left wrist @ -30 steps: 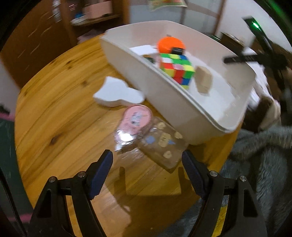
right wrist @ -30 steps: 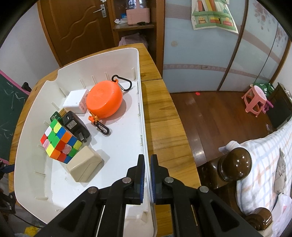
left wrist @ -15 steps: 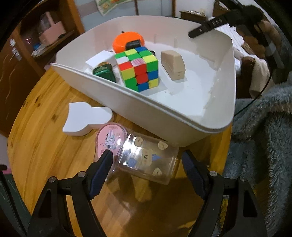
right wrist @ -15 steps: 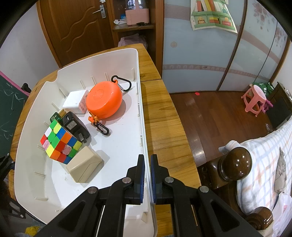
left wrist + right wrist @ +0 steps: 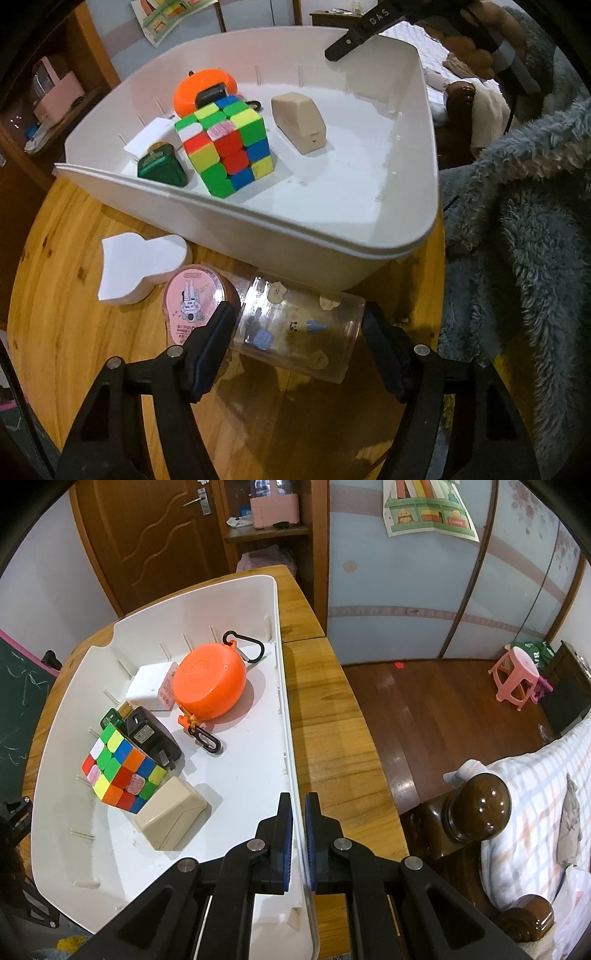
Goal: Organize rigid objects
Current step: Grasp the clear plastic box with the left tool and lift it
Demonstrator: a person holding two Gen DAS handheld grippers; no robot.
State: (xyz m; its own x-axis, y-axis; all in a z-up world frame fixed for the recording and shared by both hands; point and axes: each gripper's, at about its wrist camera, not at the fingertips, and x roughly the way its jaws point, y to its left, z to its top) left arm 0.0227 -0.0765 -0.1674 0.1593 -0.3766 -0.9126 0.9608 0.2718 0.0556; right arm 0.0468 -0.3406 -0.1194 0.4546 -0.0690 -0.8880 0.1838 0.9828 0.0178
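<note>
You see a glossy varnished wooden surface (image 5: 66, 332), a smooth matt white plastic bin (image 5: 295, 236) and a clear glossy plastic jar (image 5: 295, 328).

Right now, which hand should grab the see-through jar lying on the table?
Left. The left gripper already straddles the clear jar, jaws closing around it. The right gripper is shut on the white bin rim, holding it.

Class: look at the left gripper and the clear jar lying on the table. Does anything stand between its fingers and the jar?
Nothing visible does. The clear jar lies between the closing fingers of the left gripper, with only its own pink lid beside the left finger.
</note>
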